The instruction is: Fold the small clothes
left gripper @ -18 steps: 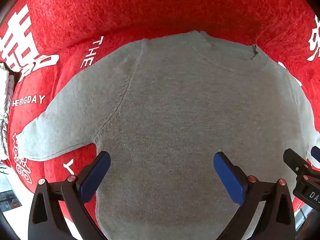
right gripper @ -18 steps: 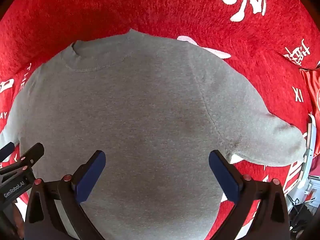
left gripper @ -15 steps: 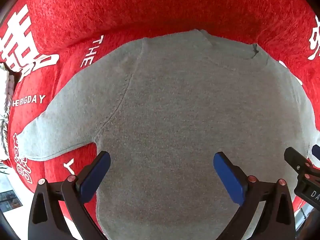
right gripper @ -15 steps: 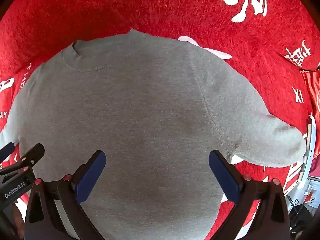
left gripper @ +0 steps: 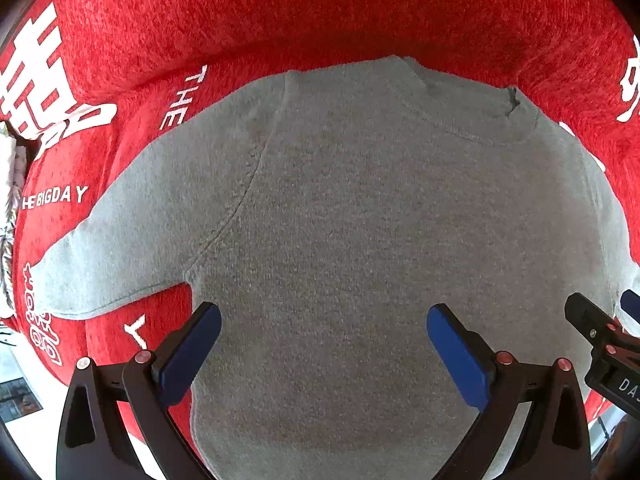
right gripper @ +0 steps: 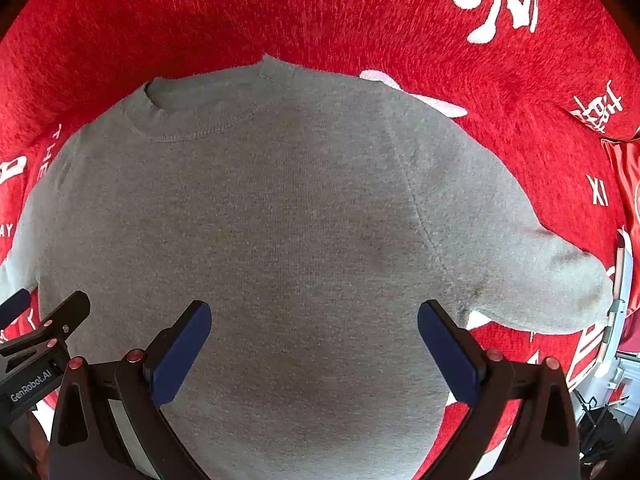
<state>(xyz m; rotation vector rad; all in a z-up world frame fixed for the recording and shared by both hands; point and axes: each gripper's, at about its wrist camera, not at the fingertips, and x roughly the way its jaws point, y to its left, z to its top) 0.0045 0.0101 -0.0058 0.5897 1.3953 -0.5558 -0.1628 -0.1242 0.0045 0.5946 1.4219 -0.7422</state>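
Observation:
A small grey short-sleeved shirt (left gripper: pixel 360 220) lies flat, collar away from me, on a red cloth; it also fills the right wrist view (right gripper: pixel 280 220). Its left sleeve (left gripper: pixel 120 248) spreads to the left and its right sleeve (right gripper: pixel 540 280) to the right. My left gripper (left gripper: pixel 324 344) is open and empty, hovering over the lower left part of the shirt. My right gripper (right gripper: pixel 314 340) is open and empty over the lower right part. Each gripper shows at the edge of the other's view.
The red cloth (left gripper: pixel 320 12) with white lettering covers the surface all around the shirt. Its left edge (left gripper: pixel 24 360) and right edge (right gripper: pixel 616 340) drop off to pale floor and clutter.

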